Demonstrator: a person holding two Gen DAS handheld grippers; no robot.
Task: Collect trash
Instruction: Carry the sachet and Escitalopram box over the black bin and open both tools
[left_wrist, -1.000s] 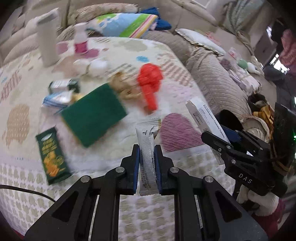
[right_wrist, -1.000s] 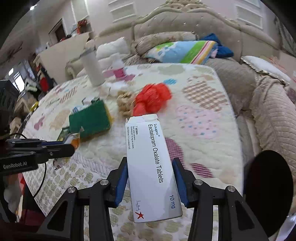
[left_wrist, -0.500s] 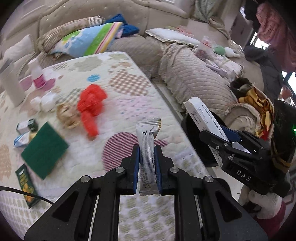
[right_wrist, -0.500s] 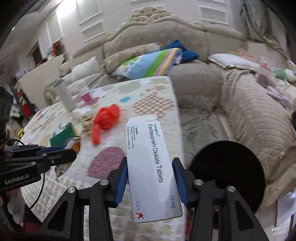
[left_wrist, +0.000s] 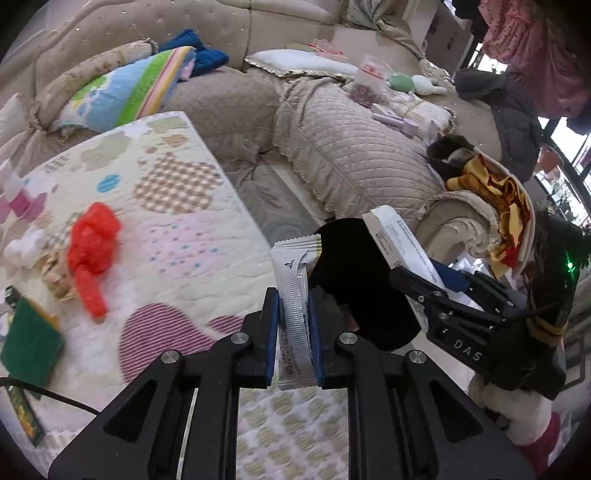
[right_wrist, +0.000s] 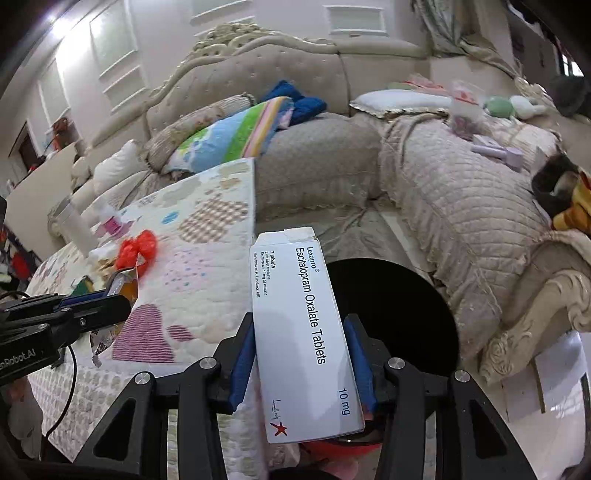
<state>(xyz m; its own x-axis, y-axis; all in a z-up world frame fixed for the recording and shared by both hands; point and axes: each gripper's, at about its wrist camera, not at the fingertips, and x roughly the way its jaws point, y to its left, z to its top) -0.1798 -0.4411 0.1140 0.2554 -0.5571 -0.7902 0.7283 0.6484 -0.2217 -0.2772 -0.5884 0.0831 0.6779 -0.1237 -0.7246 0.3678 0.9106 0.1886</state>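
Beside the quilted table (left_wrist: 177, 236), left tongs (left_wrist: 293, 325) clamp a sachet (left_wrist: 293, 295), right tongs (right_wrist: 301, 354) a box (right_wrist: 303, 332).

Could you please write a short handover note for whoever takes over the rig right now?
Left tongs: shut on a white stick-shaped sachet.
Right tongs: shut on a white cardboard tablet box.
Both are near the round black bin on the floor beside the quilted table; neither item is dropped in yet.
Left on the table: crumpled red plastic, a flat green sponge, a dark green snack packet and small scraps.
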